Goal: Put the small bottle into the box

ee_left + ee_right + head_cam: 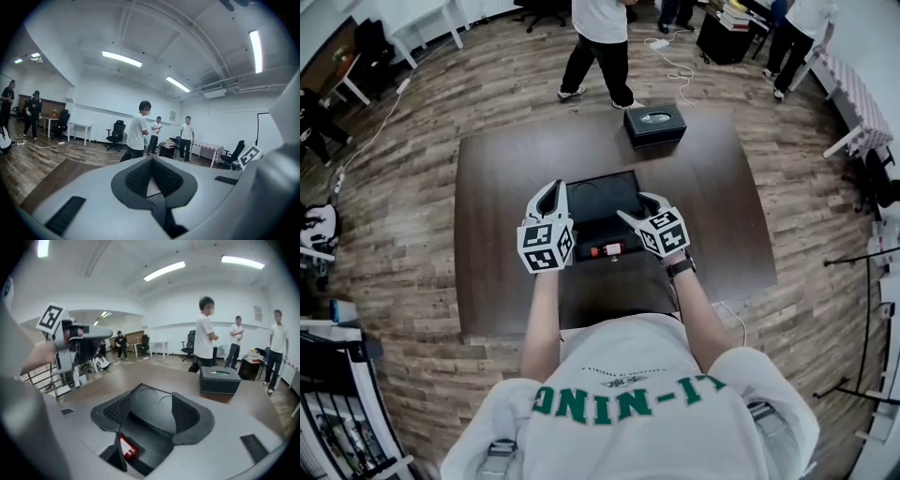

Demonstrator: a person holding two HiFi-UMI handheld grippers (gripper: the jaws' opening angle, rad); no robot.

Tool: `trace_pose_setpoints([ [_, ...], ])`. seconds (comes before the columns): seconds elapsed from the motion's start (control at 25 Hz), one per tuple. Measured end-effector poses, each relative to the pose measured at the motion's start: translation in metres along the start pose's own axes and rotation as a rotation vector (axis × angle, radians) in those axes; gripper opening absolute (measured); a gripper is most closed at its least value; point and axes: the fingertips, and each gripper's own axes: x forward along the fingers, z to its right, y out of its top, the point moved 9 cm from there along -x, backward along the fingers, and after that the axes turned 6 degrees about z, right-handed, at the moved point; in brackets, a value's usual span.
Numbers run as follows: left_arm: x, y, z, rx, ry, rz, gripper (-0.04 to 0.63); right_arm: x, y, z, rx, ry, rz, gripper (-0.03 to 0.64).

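An open black box [602, 199] lies in the middle of the dark table [497, 187]. The small bottle [607, 249], with a red label, lies on its side in the box's near half. My right gripper [637, 208] hovers just above the box, open, with nothing between its pads. In the right gripper view the box [150, 420] shows between the spread jaws of the right gripper [151, 401], and the bottle [129, 449] peeks out low, behind them. My left gripper [550, 190] stands shut and empty at the box's left edge; in its own view the left gripper [151, 161] points into the room.
A second, closed black box [654, 124] [219, 379] sits at the table's far edge. A person in a white shirt [600, 47] [137, 133] stands just beyond the table, with others further back. Desks and office chairs line the walls.
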Motion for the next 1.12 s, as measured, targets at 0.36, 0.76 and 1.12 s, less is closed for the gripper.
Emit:
trace_pose_setpoints([
  [0.36,0.000,0.046,0.014,0.052,-0.008,0.070,0.008,-0.053,0.100,0.007,0.026,-0.155,0.276,0.255],
  [0.76,-0.024,0.102,0.035,0.161,-0.018,0.161,0.008,-0.099,0.174,-0.018,-0.002,-0.231,0.502,0.152],
  [1.12,-0.033,0.115,0.041,0.165,-0.015,0.207,0.008,-0.118,0.187,-0.030,-0.064,-0.369,0.552,0.052],
])
